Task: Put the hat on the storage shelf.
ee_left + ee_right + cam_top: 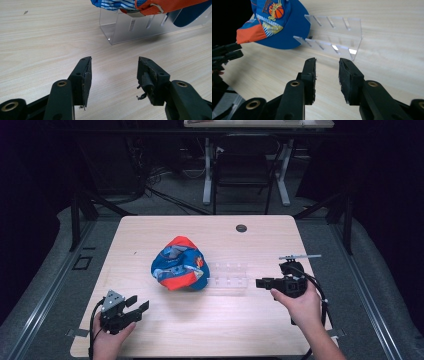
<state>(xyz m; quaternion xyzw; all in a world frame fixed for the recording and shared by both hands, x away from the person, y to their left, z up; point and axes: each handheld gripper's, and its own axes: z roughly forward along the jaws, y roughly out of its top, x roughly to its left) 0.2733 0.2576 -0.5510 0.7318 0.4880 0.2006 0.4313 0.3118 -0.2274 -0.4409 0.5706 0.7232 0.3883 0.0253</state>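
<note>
both claws gape — cap between, untouched.

A blue and orange cap with white stripes and a basketball print leans on a clear rack.

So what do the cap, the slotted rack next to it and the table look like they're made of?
Cap: soft printed fabric in blue and orange, rumpled with stitched panels. Slotted rack: clear, glossy plastic, probably acrylic; the table shows through it. Table: pale wood-grain top, matte, likely laminate, though that is hard to confirm.
</note>
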